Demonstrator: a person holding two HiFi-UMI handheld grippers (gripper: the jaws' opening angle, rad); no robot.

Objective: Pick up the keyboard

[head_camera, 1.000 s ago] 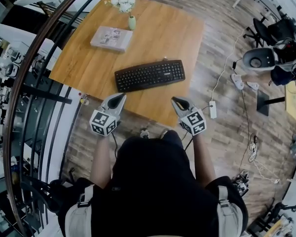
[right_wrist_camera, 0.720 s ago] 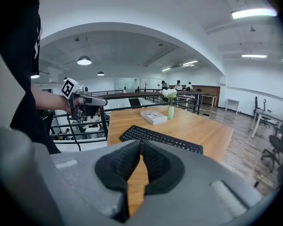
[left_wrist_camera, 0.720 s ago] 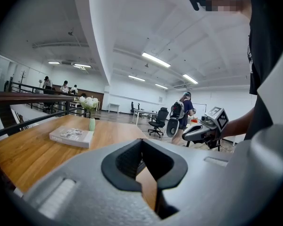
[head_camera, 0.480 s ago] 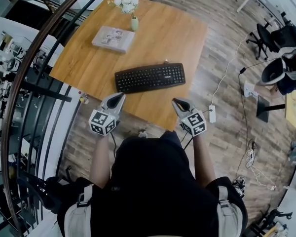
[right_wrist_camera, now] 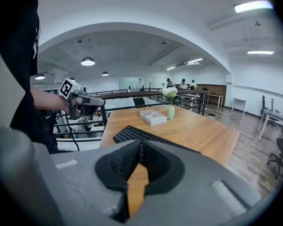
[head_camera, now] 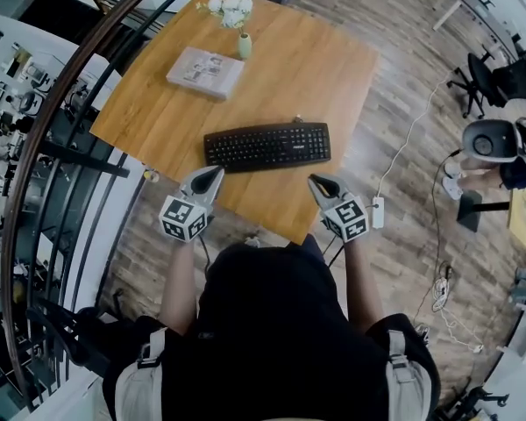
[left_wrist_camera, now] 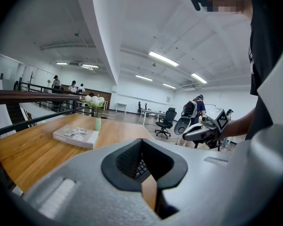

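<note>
Just short of the keyboard [head_camera: 267,145], left gripper [head_camera: 214,173] and right gripper [head_camera: 315,181], closed.

light: bright, even, ceiling lamps [left_wrist_camera: 163,59] | blur: near grippers soft | edges: strong fisheye, dark corners

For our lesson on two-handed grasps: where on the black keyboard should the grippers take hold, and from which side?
Probably the near long edge, one gripper toward each end, approached from the person's side. The keyboard lies flat, long and thin, across the table; the left gripper and right gripper face it, both shut, so they would open first.
</note>
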